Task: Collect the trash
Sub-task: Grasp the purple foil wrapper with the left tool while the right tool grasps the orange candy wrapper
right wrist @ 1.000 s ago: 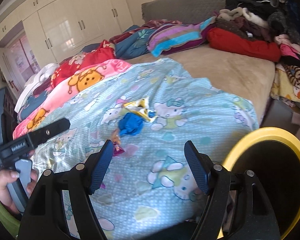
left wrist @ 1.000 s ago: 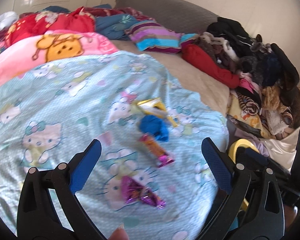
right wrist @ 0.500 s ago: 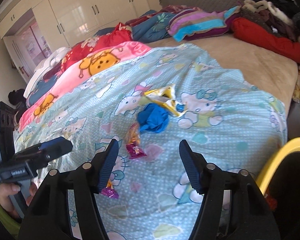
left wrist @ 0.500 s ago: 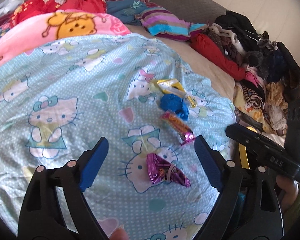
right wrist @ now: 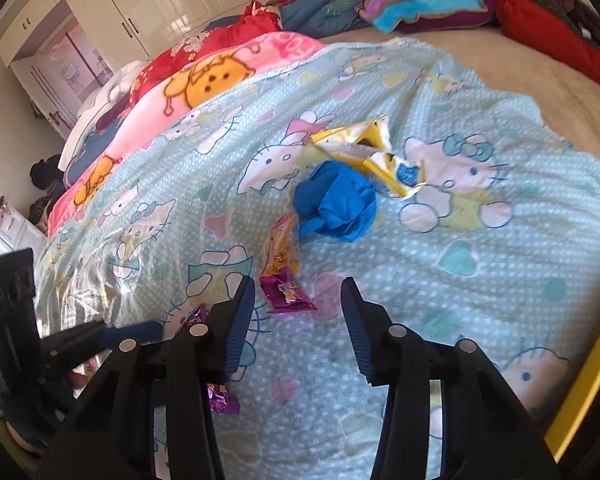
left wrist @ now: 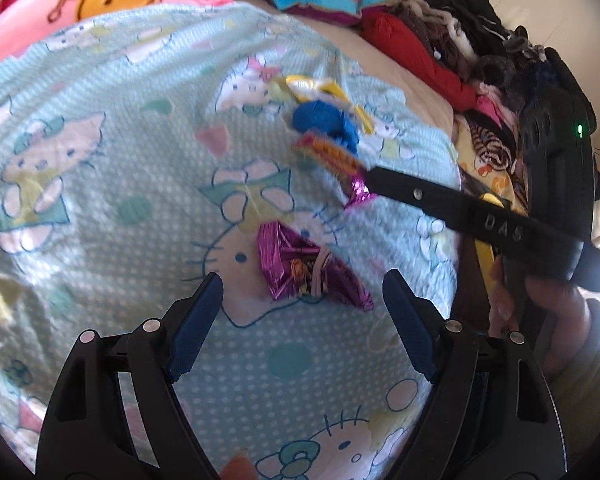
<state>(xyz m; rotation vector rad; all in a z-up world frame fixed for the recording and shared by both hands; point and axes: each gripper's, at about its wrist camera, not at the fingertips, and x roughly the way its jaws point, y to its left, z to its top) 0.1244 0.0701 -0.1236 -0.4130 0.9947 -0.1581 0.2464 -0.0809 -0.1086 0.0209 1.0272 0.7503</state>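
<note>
Trash lies on a light blue cartoon-cat bedspread (left wrist: 120,184). A crumpled purple foil wrapper (left wrist: 300,268) sits just ahead of my left gripper (left wrist: 300,304), whose jaws are closing and stand apart with nothing pressed. Farther on lie an orange-and-pink wrapper (left wrist: 328,152), a crumpled blue wad (left wrist: 324,120) and a yellow-white wrapper (left wrist: 312,84). My right gripper (right wrist: 298,312) hovers at the pink end of the orange-and-pink wrapper (right wrist: 284,264), its jaws closing but clear of it. Beyond it are the blue wad (right wrist: 334,200) and the yellow-white wrapper (right wrist: 364,148). The purple foil wrapper (right wrist: 220,398) is half hidden behind its left finger.
A yellow bin rim (right wrist: 580,384) stands at the bed's near right edge. Piled clothes (left wrist: 480,60) line the right side, with a pink blanket (right wrist: 204,80) and pillows behind. A hand (left wrist: 540,308) holds the other tool's black body (left wrist: 480,216) across the right of the left wrist view.
Both grippers have sunk toward the bedspread and tilted down. The right one moved in over the orange-and-pink wrapper. Both pairs of jaws have narrowed, the right more.
</note>
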